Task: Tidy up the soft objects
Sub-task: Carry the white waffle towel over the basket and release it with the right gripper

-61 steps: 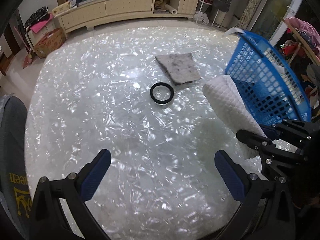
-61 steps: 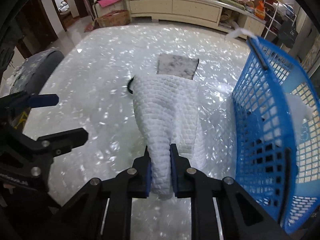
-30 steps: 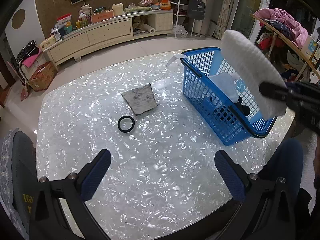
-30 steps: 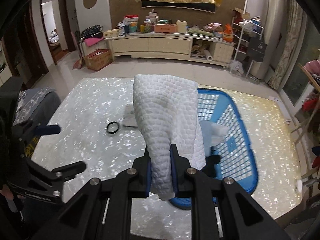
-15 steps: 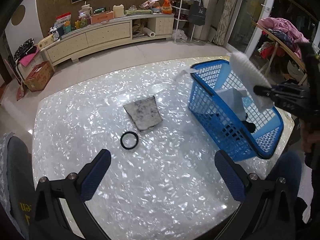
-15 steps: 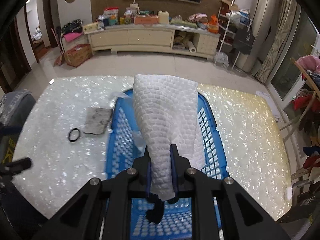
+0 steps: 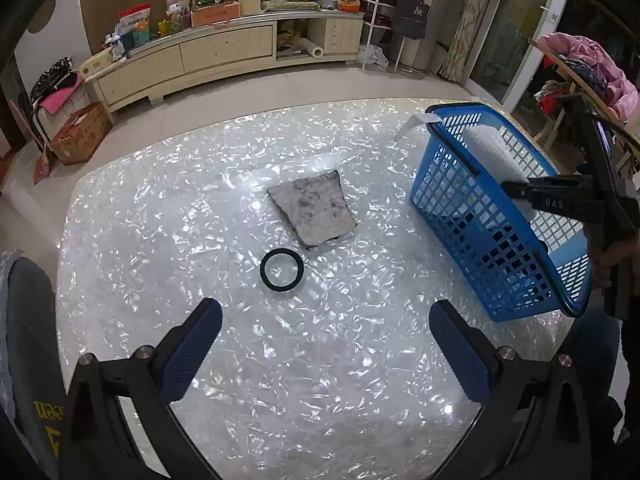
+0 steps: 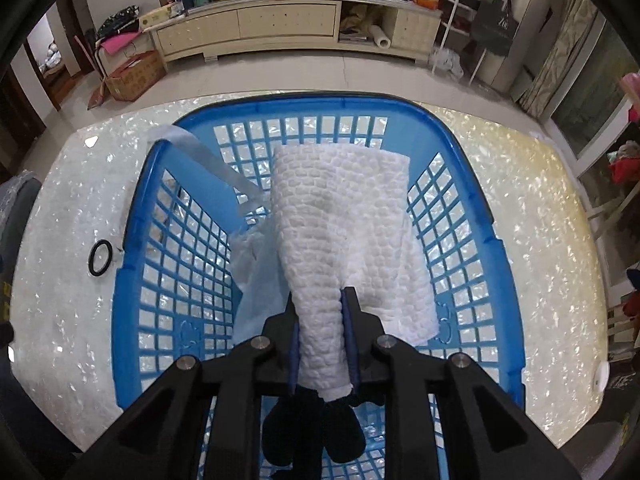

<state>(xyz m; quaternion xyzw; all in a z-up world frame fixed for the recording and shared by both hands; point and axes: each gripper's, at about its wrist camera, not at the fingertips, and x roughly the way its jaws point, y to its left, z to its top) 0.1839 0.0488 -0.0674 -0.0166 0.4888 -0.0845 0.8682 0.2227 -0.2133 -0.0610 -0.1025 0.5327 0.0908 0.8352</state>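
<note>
Since a second ago the right gripper (image 8: 322,334) has carried the white towel (image 8: 340,216) down into the blue basket (image 8: 132,248) at the table's (image 7: 320,400) right edge, fingers pinching its bunched end. The left gripper (image 7: 326,350) hangs wide open and empty over the table's near edge, the grey cloth (image 7: 312,210) and black ring (image 7: 281,264) lying mid-table

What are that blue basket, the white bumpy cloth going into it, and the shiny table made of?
The blue basket looks like moulded plastic: rigid open lattice walls with a glossy rim. The white cloth seems a soft quilted or waffle-weave fabric, matte, pinched in the right gripper. The table has a glossy, pearly flaked surface, perhaps shell-pattern laminate or glass; I can't tell which.
</note>
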